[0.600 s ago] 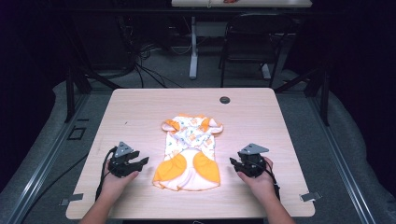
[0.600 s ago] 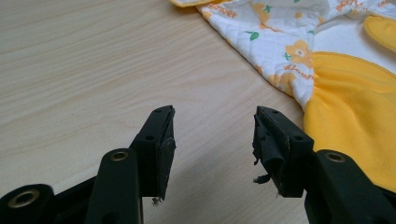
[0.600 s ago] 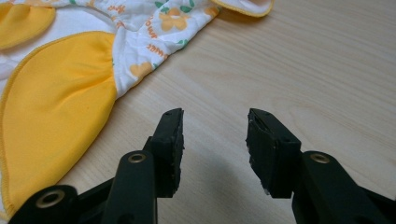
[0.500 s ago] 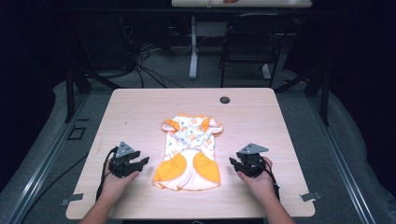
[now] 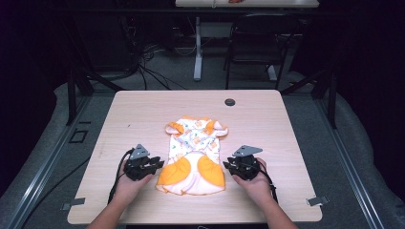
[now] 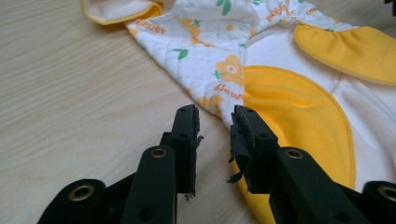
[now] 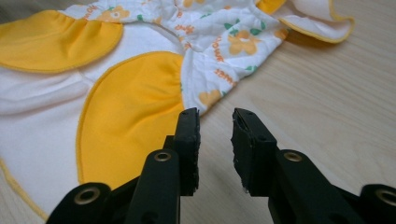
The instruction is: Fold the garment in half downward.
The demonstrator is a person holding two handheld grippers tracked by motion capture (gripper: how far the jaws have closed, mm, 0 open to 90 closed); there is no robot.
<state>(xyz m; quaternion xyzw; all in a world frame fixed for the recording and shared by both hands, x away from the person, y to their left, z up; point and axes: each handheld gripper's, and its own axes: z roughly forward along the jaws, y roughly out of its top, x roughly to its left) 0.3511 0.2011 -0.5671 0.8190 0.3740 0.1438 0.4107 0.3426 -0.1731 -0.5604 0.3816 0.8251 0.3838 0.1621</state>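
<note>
Little has moved since the earlier frames: both grippers stay low on either side of the garment, the right one perhaps a shade nearer its hem.

The table (image 5: 143,119) is a pale wood-grain board with rounded corners, filling the middle of the high view; a small dark round disc (image 5: 230,102) sits near its upper edge. The garment (image 5: 193,155) lies flat at the centre of the frame, a small quilted white piece printed with orange flowers and green leaves, with orange script that looks like "flower" beside the blossoms. Two smooth, rounded yellow-orange panels, piped at the edge and gathered, cover its lower part, and orange-trimmed sleeves spread at its upper end.

The left gripper (image 5: 152,164), lower left of centre, has its black jaws parted with bare gap between them, the tips just at the garment's edge in the left gripper view. The right gripper (image 5: 229,166), lower right of centre, is likewise spread and holds nothing, its tips just beside the yellow panel.
</note>
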